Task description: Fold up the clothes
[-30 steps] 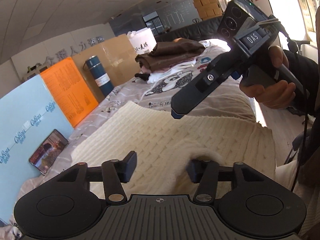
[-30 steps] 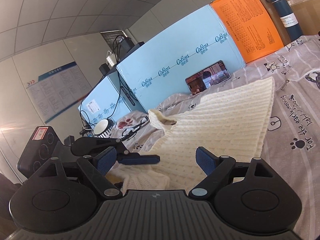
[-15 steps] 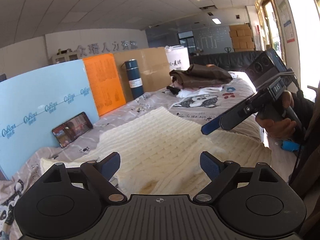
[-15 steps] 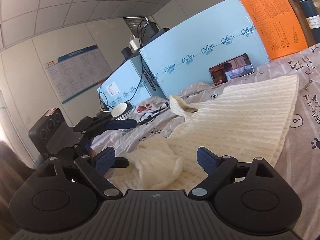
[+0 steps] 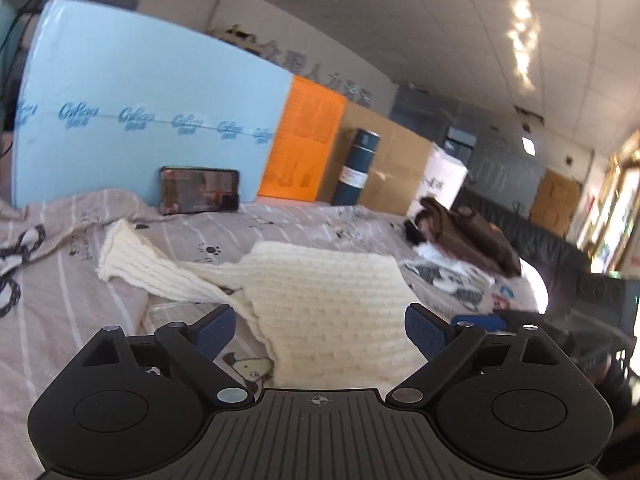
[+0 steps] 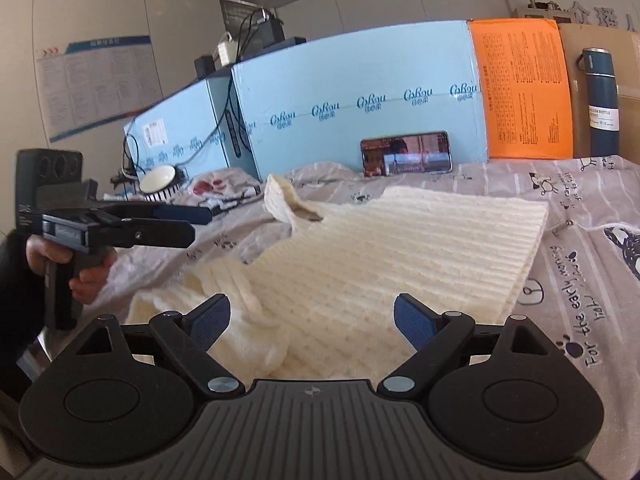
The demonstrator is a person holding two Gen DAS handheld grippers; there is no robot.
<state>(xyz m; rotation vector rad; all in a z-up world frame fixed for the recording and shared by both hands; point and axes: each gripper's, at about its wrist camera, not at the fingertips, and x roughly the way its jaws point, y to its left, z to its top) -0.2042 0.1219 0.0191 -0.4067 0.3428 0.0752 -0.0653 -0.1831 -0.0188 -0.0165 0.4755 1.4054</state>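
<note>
Right wrist view, both tools wide open, left tool (image 6: 200,216), right tool (image 6: 312,322), cream knit sweater (image 6: 400,248) flat on bed (image 6: 592,280), blue bottle (image 6: 600,104) by cardboard.

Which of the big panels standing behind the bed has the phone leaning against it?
The light blue panel with the repeated logo. The phone stands at its foot; the orange panel and the brown cardboard are further right.
</note>
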